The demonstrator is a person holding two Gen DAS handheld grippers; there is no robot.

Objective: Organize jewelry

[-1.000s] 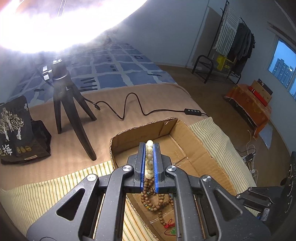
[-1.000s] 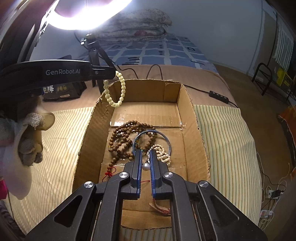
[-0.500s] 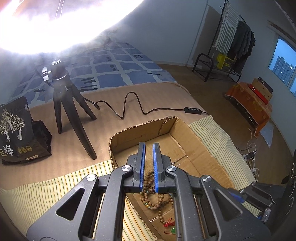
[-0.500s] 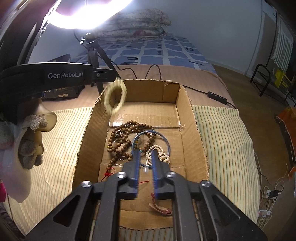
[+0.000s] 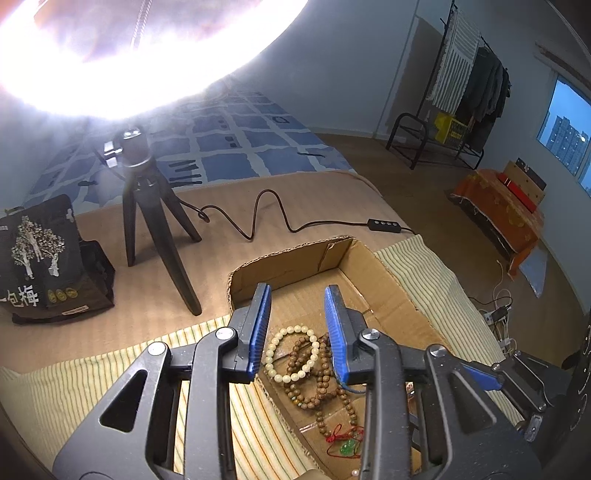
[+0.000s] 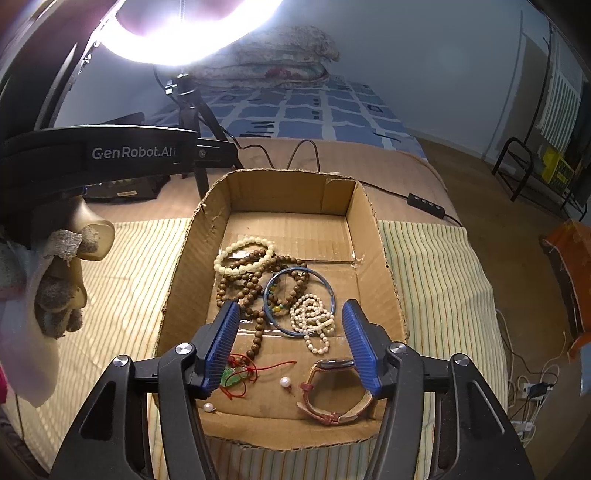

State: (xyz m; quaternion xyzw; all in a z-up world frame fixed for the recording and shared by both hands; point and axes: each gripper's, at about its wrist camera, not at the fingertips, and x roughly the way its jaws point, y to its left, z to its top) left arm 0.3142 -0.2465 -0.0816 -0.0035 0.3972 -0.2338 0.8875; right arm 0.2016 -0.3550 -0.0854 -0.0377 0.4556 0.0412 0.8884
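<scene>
A cardboard box (image 6: 369, 229) sits on a striped cloth (image 6: 436, 280) over the bed (image 5: 332, 195), under a ring light (image 6: 184, 33). The left gripper (image 5: 297, 328), marked "GenRobot.AI", and right gripper (image 6: 295, 343) both hold their fingers apart, empty. The cream bead bracelet (image 6: 243, 256) lies inside the box on brown beads (image 6: 251, 291).

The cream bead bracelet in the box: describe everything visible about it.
The cream bead bracelet is a closed loop of round, pale, glossy beads, like jade or resin. It lies flat in the cardboard box, toward the rear left of the pile, partly overlapping the brown wooden bead strand. Neither claw touches it; the left claw, seen from its own camera, is open above it.
</scene>
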